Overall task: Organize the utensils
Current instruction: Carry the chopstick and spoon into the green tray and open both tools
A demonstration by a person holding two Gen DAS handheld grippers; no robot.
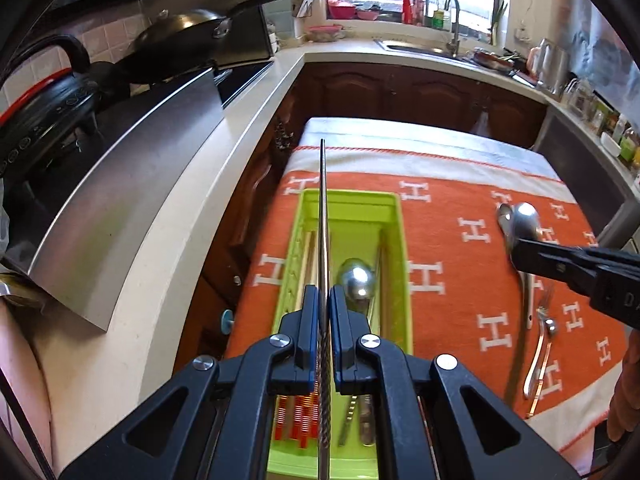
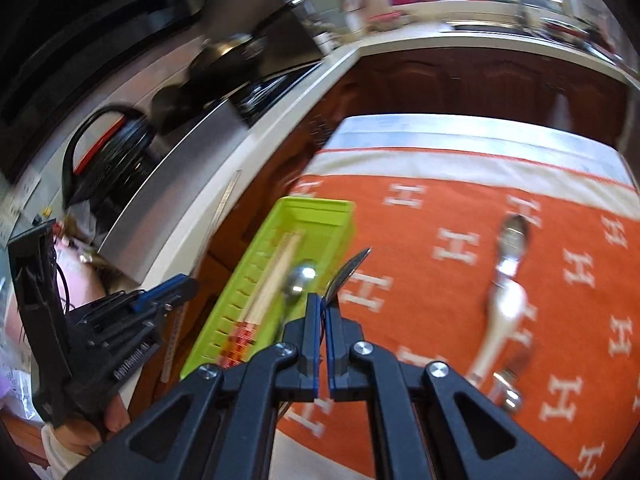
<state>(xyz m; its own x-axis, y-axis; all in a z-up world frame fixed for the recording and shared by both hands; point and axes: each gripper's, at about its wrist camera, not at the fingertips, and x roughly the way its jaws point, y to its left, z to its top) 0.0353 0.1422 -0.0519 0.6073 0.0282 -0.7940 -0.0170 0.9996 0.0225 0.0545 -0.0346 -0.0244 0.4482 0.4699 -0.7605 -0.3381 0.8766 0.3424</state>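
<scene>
Left gripper (image 1: pixel 324 300) jaws clamped, tilted downward; right gripper (image 2: pixel 323 312) jaws clamped, tilted downward, apart from left.

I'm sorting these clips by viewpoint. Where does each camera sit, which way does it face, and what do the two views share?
Left wrist: sits on the left gripper, angled down at the green tray; its fingers clamp a thin metal rod, and the right gripper enters from the right.
Right wrist: sits on the right gripper, angled down at the orange cloth, pinching a spoon; the left gripper and a hand show at left.
Shared: tray, cloth, the loose utensils on the cloth, the kitchen counter.
</scene>
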